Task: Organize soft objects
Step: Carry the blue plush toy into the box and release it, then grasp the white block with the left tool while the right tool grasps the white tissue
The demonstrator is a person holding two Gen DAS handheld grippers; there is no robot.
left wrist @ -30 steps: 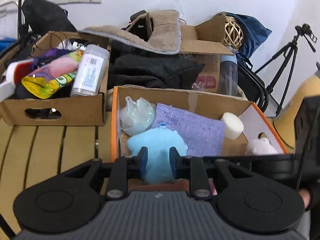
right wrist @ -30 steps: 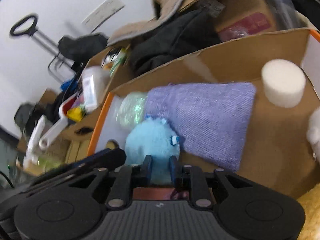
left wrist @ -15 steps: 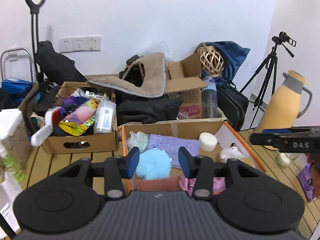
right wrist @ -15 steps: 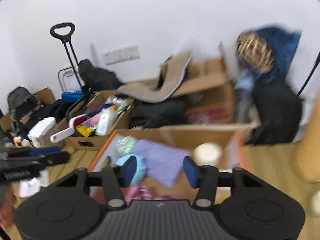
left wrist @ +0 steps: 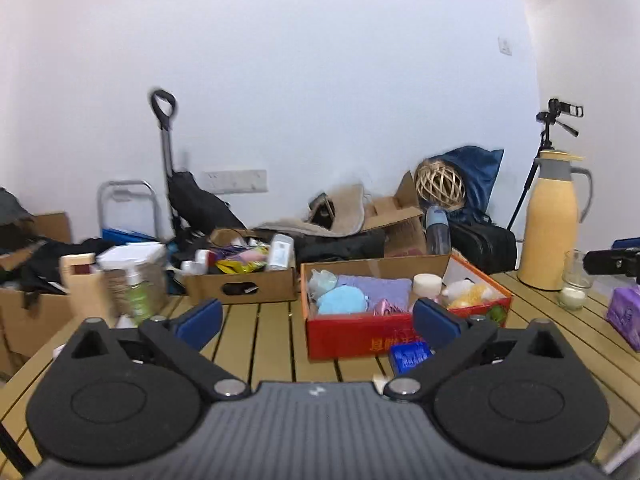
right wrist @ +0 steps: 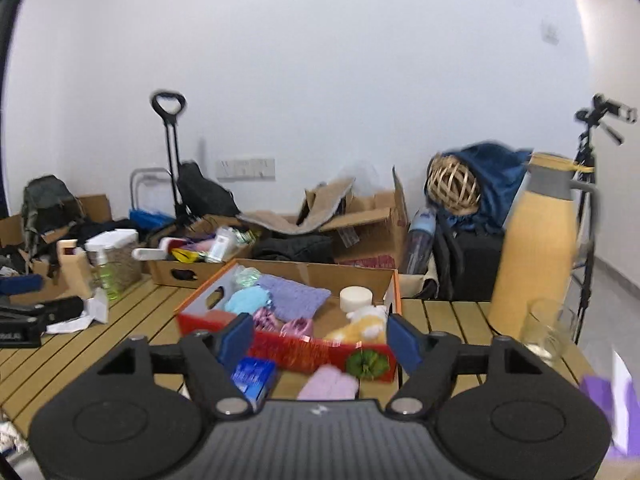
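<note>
Both grippers are held wide apart and empty: the left gripper (left wrist: 316, 318) and the right gripper (right wrist: 320, 338) are raised above the slatted table (left wrist: 256, 344). The soft objects, among them a blue plush (left wrist: 340, 301) and a purple cloth (left wrist: 378, 288), are seen lying inside the red box (left wrist: 360, 336).

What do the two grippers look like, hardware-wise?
Both match: the left gripper and right gripper have matte black linkage arms with silver pivot pins, round black discs either side, a ribbed grey body with a small white logo, and blue pads. No cables visible.
</note>
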